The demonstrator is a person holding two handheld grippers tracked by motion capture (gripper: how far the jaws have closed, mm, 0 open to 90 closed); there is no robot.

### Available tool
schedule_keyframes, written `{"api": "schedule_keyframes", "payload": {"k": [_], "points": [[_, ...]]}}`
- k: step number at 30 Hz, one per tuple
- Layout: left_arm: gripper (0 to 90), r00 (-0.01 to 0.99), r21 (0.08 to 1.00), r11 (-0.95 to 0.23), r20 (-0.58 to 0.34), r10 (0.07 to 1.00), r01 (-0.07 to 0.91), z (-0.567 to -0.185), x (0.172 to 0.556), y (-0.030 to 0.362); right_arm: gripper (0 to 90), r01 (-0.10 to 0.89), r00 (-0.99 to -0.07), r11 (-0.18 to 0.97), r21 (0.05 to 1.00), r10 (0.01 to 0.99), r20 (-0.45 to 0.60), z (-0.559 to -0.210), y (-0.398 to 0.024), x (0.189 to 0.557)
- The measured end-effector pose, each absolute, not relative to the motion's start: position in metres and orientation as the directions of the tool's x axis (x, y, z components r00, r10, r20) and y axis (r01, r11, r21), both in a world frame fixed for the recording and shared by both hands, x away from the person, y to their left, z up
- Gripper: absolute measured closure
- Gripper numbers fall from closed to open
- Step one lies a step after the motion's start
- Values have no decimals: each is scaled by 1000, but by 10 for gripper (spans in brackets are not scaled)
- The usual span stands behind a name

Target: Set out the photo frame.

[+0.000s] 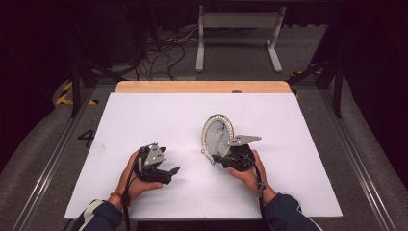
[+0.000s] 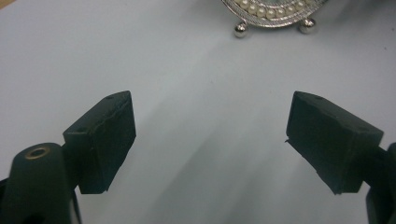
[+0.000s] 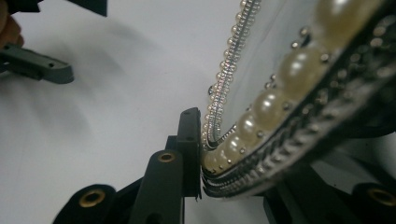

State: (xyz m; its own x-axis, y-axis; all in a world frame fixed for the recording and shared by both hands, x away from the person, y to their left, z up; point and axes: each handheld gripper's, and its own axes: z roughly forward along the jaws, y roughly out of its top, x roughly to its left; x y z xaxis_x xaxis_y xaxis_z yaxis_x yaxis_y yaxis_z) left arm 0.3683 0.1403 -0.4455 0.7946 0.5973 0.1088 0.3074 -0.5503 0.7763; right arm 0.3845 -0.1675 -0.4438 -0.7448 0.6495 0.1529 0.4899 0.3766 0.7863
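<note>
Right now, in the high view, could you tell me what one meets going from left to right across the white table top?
Left hand → left gripper, jaws open → oval pearl-rimmed frame → right gripper, gripping the frame's lower rim → right hand.

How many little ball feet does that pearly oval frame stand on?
2 show in the left gripper view: one silver ball foot under the left of the frame's lower rim, the other foot to its right. More may hide behind.
</note>
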Motion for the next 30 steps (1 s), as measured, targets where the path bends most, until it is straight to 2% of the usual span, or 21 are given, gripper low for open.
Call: {"api": "schedule_keyframes", "payload": {"k": [9, 12, 21, 30], "points": [[163, 825, 766, -572, 98, 556, 295, -445, 396, 116, 752, 480, -768, 407, 778, 622, 149, -443, -174, 382], [163, 834, 765, -574, 90, 545, 293, -445, 403, 107, 711, 467, -767, 409, 784, 628, 130, -441, -175, 378], [194, 842, 802, -533, 72, 534, 269, -442, 421, 89, 623, 438, -739, 382, 814, 668, 84, -431, -186, 365], [197, 853, 824, -494, 25, 521, 277, -442, 438, 72, 636, 406, -684, 313, 859, 728, 58, -420, -205, 346]]}}
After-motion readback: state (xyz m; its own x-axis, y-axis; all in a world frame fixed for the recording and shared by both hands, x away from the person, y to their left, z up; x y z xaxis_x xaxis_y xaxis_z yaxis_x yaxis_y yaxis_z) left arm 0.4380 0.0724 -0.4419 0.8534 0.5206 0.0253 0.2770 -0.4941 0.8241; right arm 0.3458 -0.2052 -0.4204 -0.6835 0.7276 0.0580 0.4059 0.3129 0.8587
